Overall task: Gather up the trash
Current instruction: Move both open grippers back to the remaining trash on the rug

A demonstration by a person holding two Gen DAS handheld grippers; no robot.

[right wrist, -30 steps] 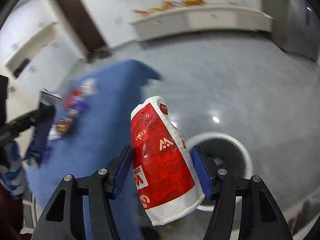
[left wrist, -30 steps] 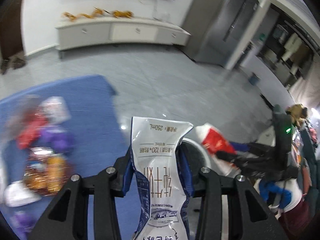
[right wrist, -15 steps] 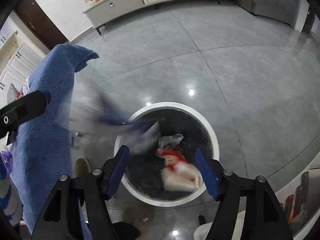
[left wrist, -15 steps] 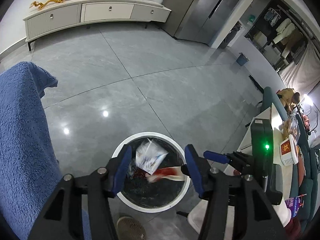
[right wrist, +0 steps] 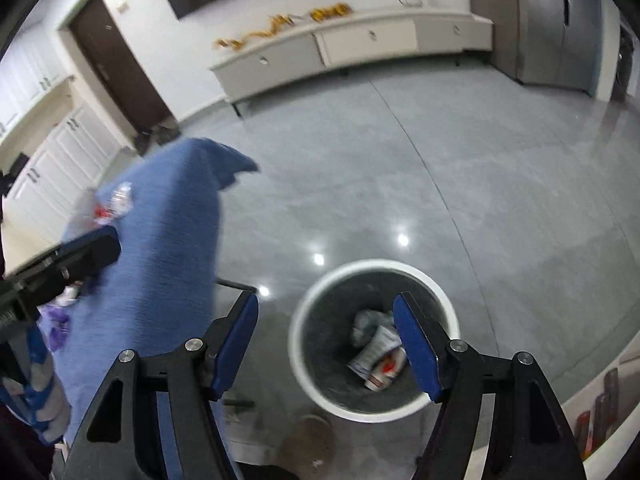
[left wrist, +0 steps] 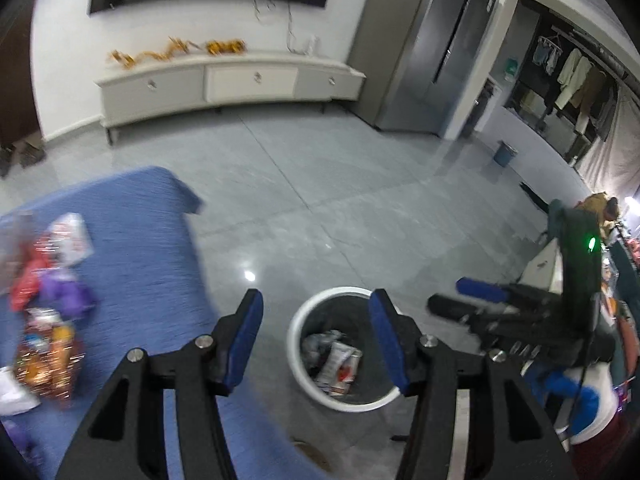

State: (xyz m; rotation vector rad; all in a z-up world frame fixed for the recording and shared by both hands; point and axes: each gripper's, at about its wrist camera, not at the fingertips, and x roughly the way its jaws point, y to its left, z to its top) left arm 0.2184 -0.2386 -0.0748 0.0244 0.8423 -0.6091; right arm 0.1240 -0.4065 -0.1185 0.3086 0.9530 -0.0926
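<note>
A white-rimmed round trash bin [left wrist: 297,332] stands on the grey floor and holds crumpled wrappers [left wrist: 340,366]; it shows in the right wrist view too [right wrist: 297,332], with wrappers [right wrist: 378,354] inside. My left gripper [left wrist: 316,336] is open and empty above the bin's near left side. My right gripper [right wrist: 326,344] is open and empty above the bin; it also appears at the right of the left wrist view [left wrist: 472,304]. Several snack wrappers [left wrist: 48,304] lie on a blue towel-covered table [left wrist: 136,240] to the left.
A white low cabinet [left wrist: 224,84] stands along the far wall under a dark screen. A grey fridge [left wrist: 432,52] is at the back right. A small blue bin [left wrist: 505,154] stands far right. The blue table edge [right wrist: 172,240] is close to the bin's left.
Both grippers let go of their packets, the white carton and the red bag, which now lie in the bin. Both grippers then tilted up and back from the bin, jaws open.
</note>
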